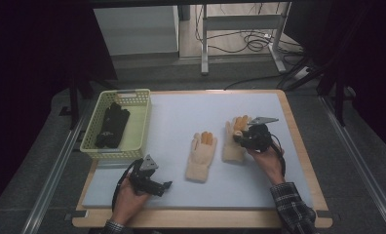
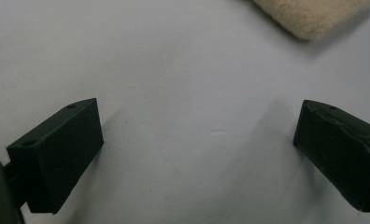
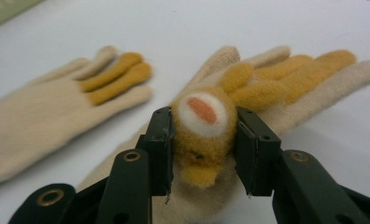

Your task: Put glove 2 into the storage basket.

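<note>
the bench [image 1: 298, 146] has a wooden rim around a pale mat [image 1: 181, 109], and most of that mat lies bare: the far strip, the middle right of the basket, and the near strip between the two hands are open room. beyond the far edge the floor carries a white table frame [image 1: 240, 29] and loose cables [image 1: 254, 41].

a pale green basket [image 1: 141, 127] sits at the left edge, overhanging the mat's side, with a black glove [image 1: 111, 126] lying inside it. the left tongs [image 1: 167, 185] rest low near the front left corner, just in front of the basket; in the left gripper view their jaws stand wide apart over bare mat with nothing between them, and the cuff of the left cream glove [image 2: 311, 16] shows just ahead at the top.

two cream gloves with orange fingers lie palm-flat mid-bench, side by side but apart: the left cream glove [image 1: 201, 158] nearer the centre, the right cream glove [image 1: 231, 144] under the right hand [image 1: 269, 161]. the right tongs [image 3: 202, 140] are clamped on a small orange felt duck-like piece [image 3: 202, 126] that sits on the right cream glove [image 3: 286, 79], one jaw pressed to each side. the left cream glove [image 3: 43, 107] lies close on that side.
</note>
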